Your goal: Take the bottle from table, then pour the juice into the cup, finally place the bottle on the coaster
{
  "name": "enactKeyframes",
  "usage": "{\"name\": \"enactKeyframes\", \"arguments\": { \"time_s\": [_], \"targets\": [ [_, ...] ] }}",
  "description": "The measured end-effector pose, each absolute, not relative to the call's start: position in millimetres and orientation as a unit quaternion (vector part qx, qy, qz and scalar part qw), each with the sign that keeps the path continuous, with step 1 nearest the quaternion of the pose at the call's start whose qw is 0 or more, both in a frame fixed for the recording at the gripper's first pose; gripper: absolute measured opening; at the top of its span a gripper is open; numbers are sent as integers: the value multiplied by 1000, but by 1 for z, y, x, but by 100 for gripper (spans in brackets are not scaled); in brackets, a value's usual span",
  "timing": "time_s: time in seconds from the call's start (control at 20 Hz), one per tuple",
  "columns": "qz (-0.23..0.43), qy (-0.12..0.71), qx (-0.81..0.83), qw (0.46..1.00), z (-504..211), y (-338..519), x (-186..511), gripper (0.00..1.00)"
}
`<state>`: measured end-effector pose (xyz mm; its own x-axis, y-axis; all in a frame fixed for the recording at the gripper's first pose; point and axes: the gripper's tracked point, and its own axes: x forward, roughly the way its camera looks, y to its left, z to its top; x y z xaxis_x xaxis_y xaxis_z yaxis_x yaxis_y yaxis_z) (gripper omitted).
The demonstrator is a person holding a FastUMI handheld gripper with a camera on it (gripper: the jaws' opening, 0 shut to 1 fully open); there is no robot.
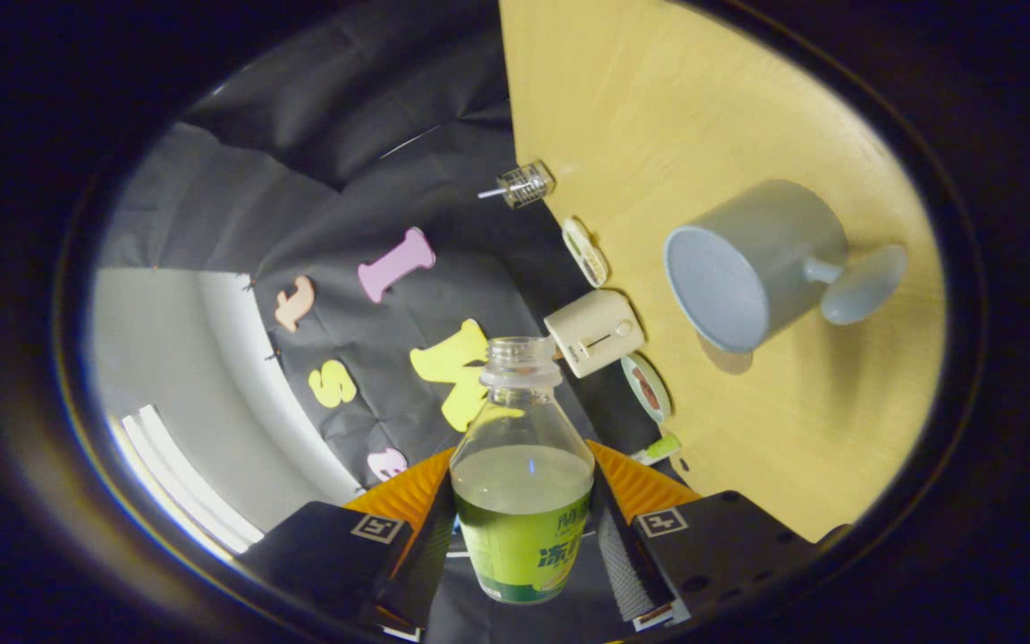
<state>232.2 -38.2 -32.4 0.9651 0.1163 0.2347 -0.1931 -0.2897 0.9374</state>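
Between the fingers of the claw [522, 537], an uncapped bottle [522, 501] of pale juice is gripped from both sides, its mouth near the grey cup [752, 259] on the bench [658, 107].

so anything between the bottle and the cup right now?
Nothing visible. The gripper holds the uncapped bottle between its fingers; the space from the bottle's mouth to the cup on the table is open.

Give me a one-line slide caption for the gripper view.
Gripper shut on open bottle, tipped sideways, neck toward the gray cup on the table.
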Motion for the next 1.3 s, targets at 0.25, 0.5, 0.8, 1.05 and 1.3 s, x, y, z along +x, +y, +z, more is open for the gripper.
{"name": "enactKeyframes", "arguments": {
  "time_s": [0.25, 0.5, 0.8, 1.05, 1.3],
  "targets": [
    [125, -9, 643, 756, -36, -22, 230, 80],
    [85, 16, 494, 865, -46, -18, 216, 80],
    [78, 23, 324, 943, -44, 15, 175, 80],
    [43, 12, 202, 978, -34, 7, 150, 80],
    [31, -10, 126, 991, -24, 7, 145, 81]
  ]
}}
